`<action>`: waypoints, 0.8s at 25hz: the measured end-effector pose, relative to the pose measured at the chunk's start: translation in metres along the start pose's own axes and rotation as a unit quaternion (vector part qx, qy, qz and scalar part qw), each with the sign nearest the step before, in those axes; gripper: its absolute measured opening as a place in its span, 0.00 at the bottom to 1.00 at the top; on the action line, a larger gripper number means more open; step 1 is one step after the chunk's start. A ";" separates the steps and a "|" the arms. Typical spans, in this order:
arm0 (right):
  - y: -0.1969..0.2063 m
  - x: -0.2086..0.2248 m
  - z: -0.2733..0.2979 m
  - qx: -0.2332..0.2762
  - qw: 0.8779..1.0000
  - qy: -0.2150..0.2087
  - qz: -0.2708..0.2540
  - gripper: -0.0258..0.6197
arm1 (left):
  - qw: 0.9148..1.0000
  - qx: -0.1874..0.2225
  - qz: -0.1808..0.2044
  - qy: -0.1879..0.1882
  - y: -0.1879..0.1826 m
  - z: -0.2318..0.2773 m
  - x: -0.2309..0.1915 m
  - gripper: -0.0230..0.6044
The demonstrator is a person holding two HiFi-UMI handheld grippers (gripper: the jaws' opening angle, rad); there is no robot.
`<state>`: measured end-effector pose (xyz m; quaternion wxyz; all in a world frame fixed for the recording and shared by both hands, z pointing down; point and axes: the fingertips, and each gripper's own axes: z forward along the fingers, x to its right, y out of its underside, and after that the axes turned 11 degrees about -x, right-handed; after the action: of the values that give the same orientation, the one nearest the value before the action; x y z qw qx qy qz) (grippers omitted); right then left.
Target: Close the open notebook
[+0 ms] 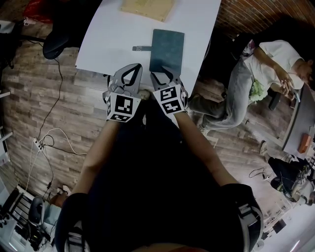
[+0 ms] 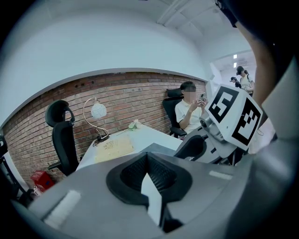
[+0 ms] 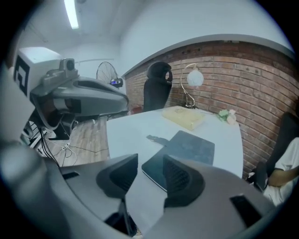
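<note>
1. The notebook (image 1: 167, 50) lies flat on the white counter (image 1: 113, 44), upper centre of the head view. Its dark teal cover faces up and a strap (image 1: 141, 48) pokes out from its left side. From here it reads as closed, not open.
2. The right gripper (image 1: 166, 75) sits right at the notebook's near edge with its fingers spread wide. In the right gripper view the book's near corner (image 3: 189, 149) shows through the gap, and neither pad presses on it, so nothing is pinched.
3. The left gripper (image 1: 134, 69) hangs just left of the right one, by the counter's near edge. Its fingers are pressed together with nothing between them, as the left gripper view confirms.
4. On handling, this looks like a thin, light book with a fairly stiff, smooth cover. It would likely slide on the bare counter if nudged sideways, but it doesn't look fragile.
5. To take hold, a cover edge or corner is my pick, pinched shallowly. The loose strap looks soft and floppy, so it is a poor handle. A press down on the flat cover would seat it.
6. A tan pad (image 1: 147, 7) lies at the top edge of the frame, well apart from the notebook and out of the way.
</note>
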<state>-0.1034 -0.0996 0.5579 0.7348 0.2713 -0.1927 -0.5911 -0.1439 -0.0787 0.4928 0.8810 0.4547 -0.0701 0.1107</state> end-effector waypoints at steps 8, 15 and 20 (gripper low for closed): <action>-0.010 0.022 -0.019 0.031 0.998 0.053 0.012 0.14 | 1.000 0.010 0.006 0.007 -0.011 0.003 0.003 0.03; -0.039 0.063 -0.078 0.118 0.984 0.118 0.069 0.06 | 0.997 0.071 0.011 0.006 -0.062 0.000 -0.001 0.03; -0.062 0.094 -0.142 0.183 0.963 0.169 0.102 0.06 | 0.989 0.146 0.026 0.008 -0.129 -0.020 -0.003 0.03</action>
<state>-0.0437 -0.1764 0.4050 0.7510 0.4760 -0.1973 -0.4128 -0.1129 -0.1351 0.3791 0.8024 0.5756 -0.0581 0.1465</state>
